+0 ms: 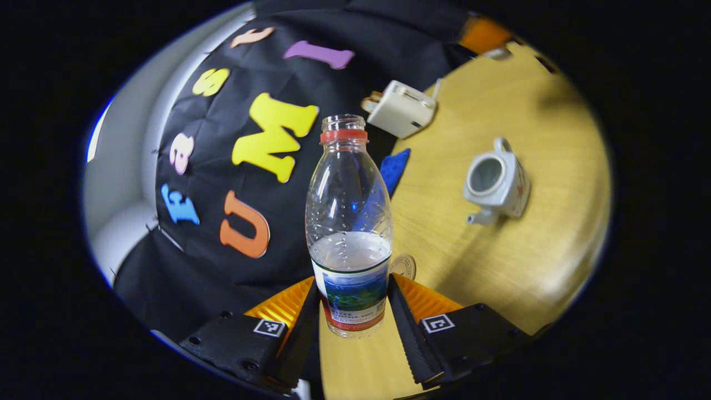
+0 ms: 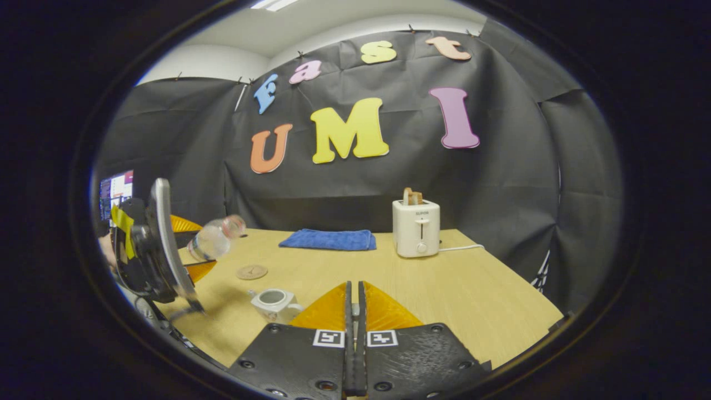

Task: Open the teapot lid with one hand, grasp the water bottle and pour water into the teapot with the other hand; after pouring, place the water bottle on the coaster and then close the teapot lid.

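above table (image 2: 444,278), left gripper (image 1: 352,311) tilted

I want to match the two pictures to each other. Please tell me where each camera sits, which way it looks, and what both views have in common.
Left gripper view: rides on the left gripper, raised and tilted, looking along its fingers, which clamp the water bottle.
Right gripper view: rides on the right gripper, low over the table, level, facing the booth wall; fingers together.
Shared: teapot, lid off, coaster, toaster, blue cloth.
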